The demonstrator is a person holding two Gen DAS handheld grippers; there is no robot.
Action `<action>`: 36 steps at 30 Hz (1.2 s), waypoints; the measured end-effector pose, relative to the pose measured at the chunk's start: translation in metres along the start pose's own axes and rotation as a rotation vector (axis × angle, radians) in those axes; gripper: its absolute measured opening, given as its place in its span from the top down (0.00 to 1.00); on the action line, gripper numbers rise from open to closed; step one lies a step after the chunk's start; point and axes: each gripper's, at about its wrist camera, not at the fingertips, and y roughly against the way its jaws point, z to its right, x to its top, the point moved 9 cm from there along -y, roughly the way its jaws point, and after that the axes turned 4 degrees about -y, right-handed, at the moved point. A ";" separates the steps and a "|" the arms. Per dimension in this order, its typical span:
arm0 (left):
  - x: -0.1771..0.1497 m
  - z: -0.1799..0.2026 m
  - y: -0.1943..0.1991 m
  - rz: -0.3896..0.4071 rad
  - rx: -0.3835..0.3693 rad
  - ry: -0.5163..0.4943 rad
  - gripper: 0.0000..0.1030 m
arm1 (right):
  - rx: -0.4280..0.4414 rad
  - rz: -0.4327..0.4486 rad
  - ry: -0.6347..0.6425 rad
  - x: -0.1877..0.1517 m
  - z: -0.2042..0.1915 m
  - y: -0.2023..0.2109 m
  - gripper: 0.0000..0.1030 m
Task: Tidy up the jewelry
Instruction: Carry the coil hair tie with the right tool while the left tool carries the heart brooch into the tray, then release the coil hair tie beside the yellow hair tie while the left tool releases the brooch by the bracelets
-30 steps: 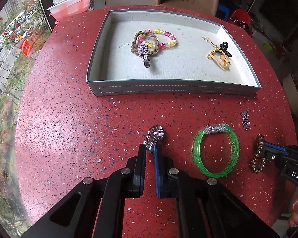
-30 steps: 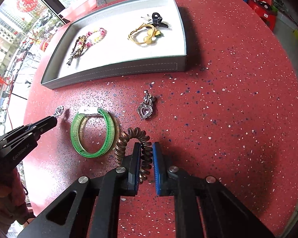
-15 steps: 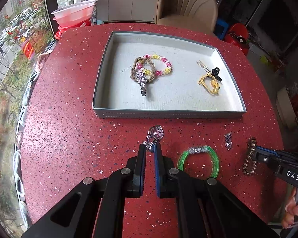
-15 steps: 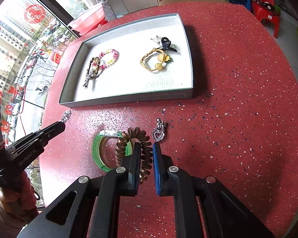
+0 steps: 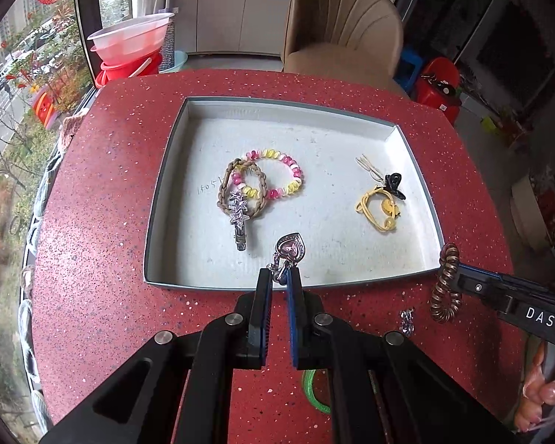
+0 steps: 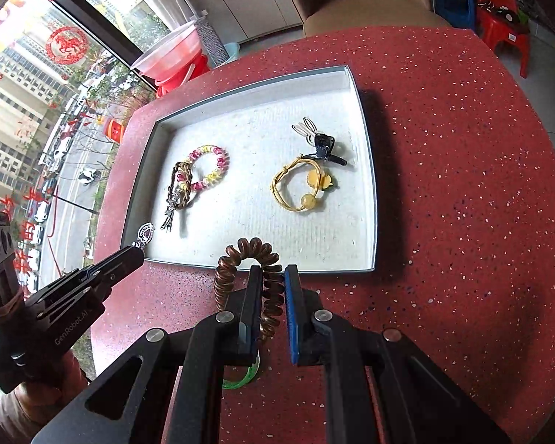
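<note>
My left gripper (image 5: pixel 279 277) is shut on a silver heart pendant (image 5: pixel 291 248) and holds it above the near edge of the grey tray (image 5: pixel 166 170). My right gripper (image 6: pixel 272 277) is shut on a brown spiral hair tie (image 6: pixel 240 259), lifted near the tray's (image 6: pixel 366 170) front edge. The hair tie also shows in the left wrist view (image 5: pixel 446 285), and the pendant in the right wrist view (image 6: pixel 145 233). The tray holds a beaded bracelet (image 5: pixel 277 174), a braided bracelet with a hair clip (image 5: pixel 238 207), a yellow hair tie (image 5: pixel 379 207) and a black clip (image 5: pixel 394 183).
A second heart pendant (image 5: pixel 407 320) and a green bangle (image 5: pixel 312 392) lie on the red speckled table (image 5: pixel 92 259), the bangle mostly hidden under my fingers. A beige chair (image 5: pixel 340 29) and red and pink basins (image 5: pixel 129 48) stand beyond the far edge.
Both grippers have lifted their items off the table and moved forward toward the tray. The bangle and second pendant stayed on the table.
</note>
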 end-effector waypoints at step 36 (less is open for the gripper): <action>0.035 0.010 -0.087 -0.087 0.161 -0.052 0.74 | -0.044 -0.078 0.067 0.085 0.002 -0.088 0.87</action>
